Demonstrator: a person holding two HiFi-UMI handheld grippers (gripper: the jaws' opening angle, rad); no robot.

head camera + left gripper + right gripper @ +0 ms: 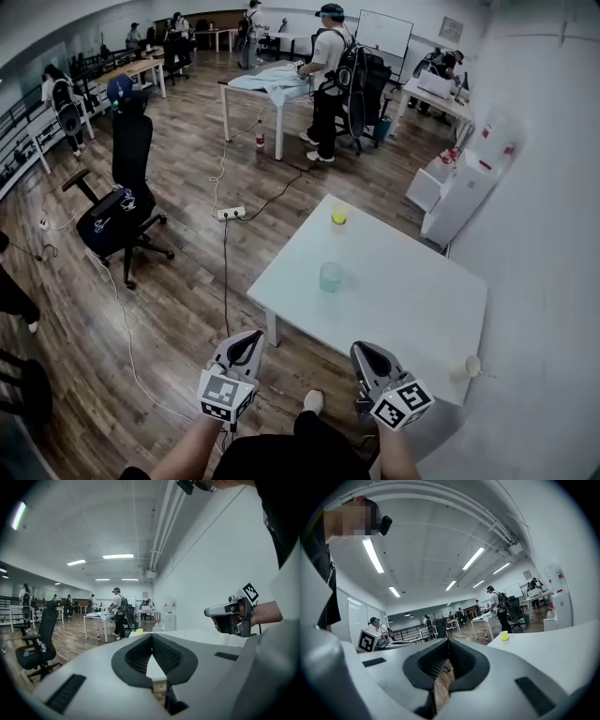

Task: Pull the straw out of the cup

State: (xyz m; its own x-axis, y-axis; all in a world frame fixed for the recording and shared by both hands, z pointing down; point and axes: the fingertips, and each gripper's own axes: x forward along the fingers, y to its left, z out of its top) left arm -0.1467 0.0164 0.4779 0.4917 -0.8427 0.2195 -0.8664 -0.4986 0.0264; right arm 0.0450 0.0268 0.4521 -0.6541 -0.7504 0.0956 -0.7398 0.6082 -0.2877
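Note:
A white table carries a clear cup near its left edge, a small yellow cup at the far corner and a pale paper cup at the near right edge. A thin straw-like line juts from the paper cup to the right. My left gripper and right gripper hang below the table's near edge, both shut and holding nothing. The left gripper points toward the yellow cup, with the right gripper beside it. Past the right gripper stands the yellow cup.
A black office chair stands on the wood floor to the left, with cables and a power strip between it and the table. A water dispenser stands by the right wall. Several people stand around tables farther back.

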